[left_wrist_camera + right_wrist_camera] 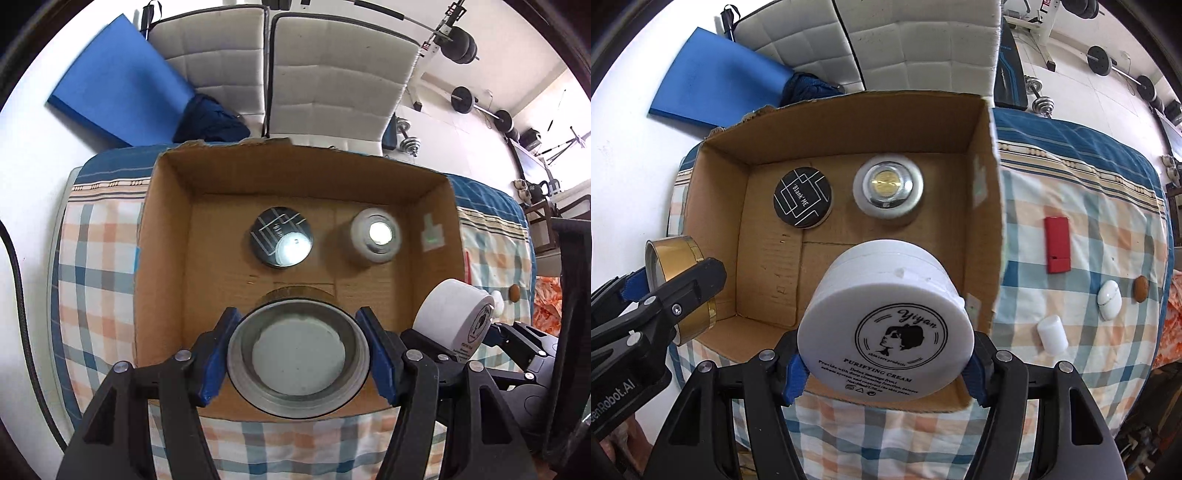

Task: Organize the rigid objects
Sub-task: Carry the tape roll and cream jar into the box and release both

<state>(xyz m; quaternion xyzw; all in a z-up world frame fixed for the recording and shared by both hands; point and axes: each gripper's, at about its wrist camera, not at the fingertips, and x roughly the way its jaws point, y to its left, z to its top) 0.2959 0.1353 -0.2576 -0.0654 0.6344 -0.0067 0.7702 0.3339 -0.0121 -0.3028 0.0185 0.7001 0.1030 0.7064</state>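
An open cardboard box (166, 236) (991, 206) stands on a checked cloth. Inside it lie a black round tin (281, 236) (803, 201) and a white jar with a shiny lid (375, 236) (888, 188). My left gripper (299, 363) is shut on a gold-banded jar (299, 360) (681, 280), held over the box's near edge. My right gripper (884, 356) is shut on a white cream jar (886, 325) (456, 314), held above the box's near right part.
On the cloth right of the box lie a red flat case (1058, 243), a small white cylinder (1052, 335), a white oval case (1109, 299) and a brown oval piece (1141, 288). White padded chairs (332, 74) and a blue mat (118, 77) lie beyond the table.
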